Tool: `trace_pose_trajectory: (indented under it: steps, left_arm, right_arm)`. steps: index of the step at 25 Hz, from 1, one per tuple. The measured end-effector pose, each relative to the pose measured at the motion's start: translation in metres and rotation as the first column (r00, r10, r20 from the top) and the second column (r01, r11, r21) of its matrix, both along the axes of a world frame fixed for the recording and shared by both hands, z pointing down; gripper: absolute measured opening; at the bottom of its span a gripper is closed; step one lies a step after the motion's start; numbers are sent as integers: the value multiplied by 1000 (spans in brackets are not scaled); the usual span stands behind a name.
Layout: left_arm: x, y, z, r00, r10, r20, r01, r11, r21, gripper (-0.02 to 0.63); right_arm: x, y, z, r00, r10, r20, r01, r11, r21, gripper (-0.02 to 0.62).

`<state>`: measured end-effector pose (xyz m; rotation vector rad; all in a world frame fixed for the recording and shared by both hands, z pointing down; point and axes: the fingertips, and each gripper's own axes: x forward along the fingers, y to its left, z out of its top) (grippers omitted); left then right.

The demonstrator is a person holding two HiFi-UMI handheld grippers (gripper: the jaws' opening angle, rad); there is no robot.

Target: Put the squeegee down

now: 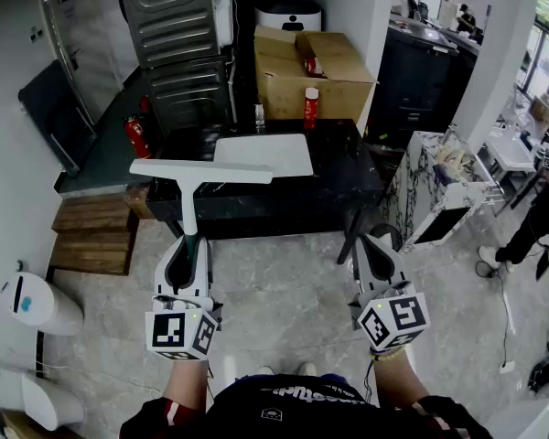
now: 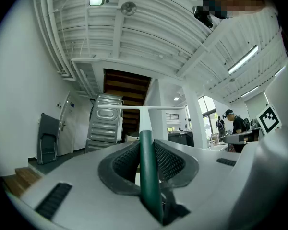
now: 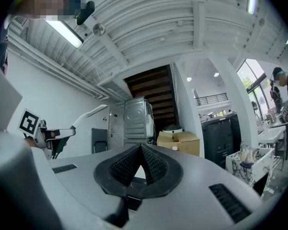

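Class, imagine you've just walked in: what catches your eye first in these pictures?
The white T-shaped squeegee stands out, its green handle clamped in the left gripper by the dark table. The right gripper beside it is shut and empty; a cardboard box sits beyond the table.

grip: left gripper [image 2: 145, 145] jaws clamped on squeegee [image 2: 147, 174], on its green handle
squeegee: shaft runs up between the pads, white blade [image 2: 134, 108] crosswise on top, level
behind: grey ribbed machine [image 2: 105, 123]
far right: person [image 2: 237, 126] standing
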<state>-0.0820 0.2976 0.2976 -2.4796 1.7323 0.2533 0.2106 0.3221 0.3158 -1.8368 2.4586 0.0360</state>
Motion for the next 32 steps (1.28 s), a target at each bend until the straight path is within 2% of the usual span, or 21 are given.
trace_pose_trajectory:
  steps: [9,16,24,28,32]
  left_arm:
    - [15,-3,1,1000,5,4,-5,1000,-3,98]
    - [27,-2,7,1000,-12,-3,12,1000,-15,99]
    - [45,-5,12,999,-37,31,38,999,-27,99]
    - [57,-11,15,998,-57,25,57,998,-17,98]
    - [53,-30,26,997,-75,27,77,996,-42,98]
  right_arm:
    - [9,-5,1,1000,-8,-8,8,1000,-11,37]
    - [23,-8,8,999,-30,35,31,999,-29,38]
    - [31,-12,10,995,-87,38,88,995,-40,38]
    - [41,-24,12,994,-109,32,110,994,-21,38]
    - [37,-47,25,991,-127,49,129,991,-46,38]
